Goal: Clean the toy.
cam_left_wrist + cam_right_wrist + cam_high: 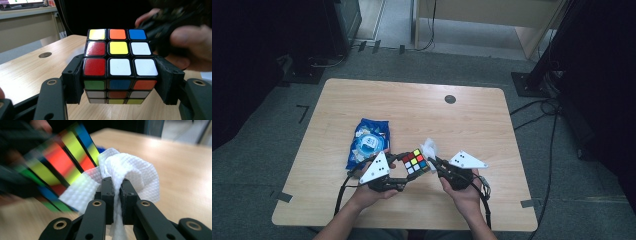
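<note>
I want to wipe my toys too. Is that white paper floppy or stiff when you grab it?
Probably floppy: the white paper bunches into soft folds where the right tongs pinch it. It looks light, since its loose edges stand up without sagging. It likely won't slip, as its dimpled surface is squeezed tight between the pads.

Your left gripper (404,172): black jaws, brass-ringed pivot screws, grey three-cornered plate lower centre | your right gripper (435,163): same build, black cable trailing | forearms bare.
</note>
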Available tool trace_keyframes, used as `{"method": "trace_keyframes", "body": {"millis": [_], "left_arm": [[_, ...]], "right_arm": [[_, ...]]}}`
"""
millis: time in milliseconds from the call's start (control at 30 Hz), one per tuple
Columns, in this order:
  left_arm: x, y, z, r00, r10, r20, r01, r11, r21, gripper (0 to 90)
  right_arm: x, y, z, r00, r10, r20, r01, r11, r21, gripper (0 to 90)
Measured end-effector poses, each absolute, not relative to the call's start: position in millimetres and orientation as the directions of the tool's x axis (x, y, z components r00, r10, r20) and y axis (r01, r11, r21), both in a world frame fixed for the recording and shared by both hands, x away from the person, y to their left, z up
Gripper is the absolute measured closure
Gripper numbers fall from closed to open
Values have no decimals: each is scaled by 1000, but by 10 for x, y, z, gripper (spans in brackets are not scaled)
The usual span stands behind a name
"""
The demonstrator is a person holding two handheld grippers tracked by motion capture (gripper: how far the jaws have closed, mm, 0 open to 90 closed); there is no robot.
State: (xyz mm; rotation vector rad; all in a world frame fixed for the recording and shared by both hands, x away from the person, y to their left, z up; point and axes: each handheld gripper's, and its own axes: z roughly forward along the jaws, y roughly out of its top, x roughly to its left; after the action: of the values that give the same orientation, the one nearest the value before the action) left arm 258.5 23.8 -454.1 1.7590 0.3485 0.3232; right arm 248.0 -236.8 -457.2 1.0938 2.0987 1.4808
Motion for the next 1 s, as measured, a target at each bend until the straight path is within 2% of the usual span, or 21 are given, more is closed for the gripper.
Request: {"method": "trace_keyframes", "body": {"millis": [100, 233, 467, 767, 900, 1000], "left_arm": [[2603, 266, -4530, 911, 411, 23, 63, -194, 979, 346], [2643, 326, -4522, 905, 426, -13, 89, -159, 983, 346], [2679, 404, -4500, 889, 457, -29, 99, -131, 986, 346], [2698, 423, -4503, 880, 471, -52, 115, -107, 988, 346], [2704, 419, -4510, 884, 460, -76, 132, -90, 987, 346], [2708, 417, -4516, 887, 453, -88, 139, -81, 987, 346]], "right_arm": [[2538, -2372, -4703, -619, 774, 134, 437, 197, 878, 841], [2554, -2380, -4736, -621, 772, 137, 449, 207, 869, 840], [2515, -2274, -4769, -717, 673, 182, 420, 209, 883, 846], [2474, -2241, -4737, -768, 613, 186, 371, 190, 909, 851], [2404, -2111, -4724, -811, 573, 122, 305, 236, 923, 852], [2370, -2064, -4716, -811, 580, 78, 264, 245, 933, 855]]}}
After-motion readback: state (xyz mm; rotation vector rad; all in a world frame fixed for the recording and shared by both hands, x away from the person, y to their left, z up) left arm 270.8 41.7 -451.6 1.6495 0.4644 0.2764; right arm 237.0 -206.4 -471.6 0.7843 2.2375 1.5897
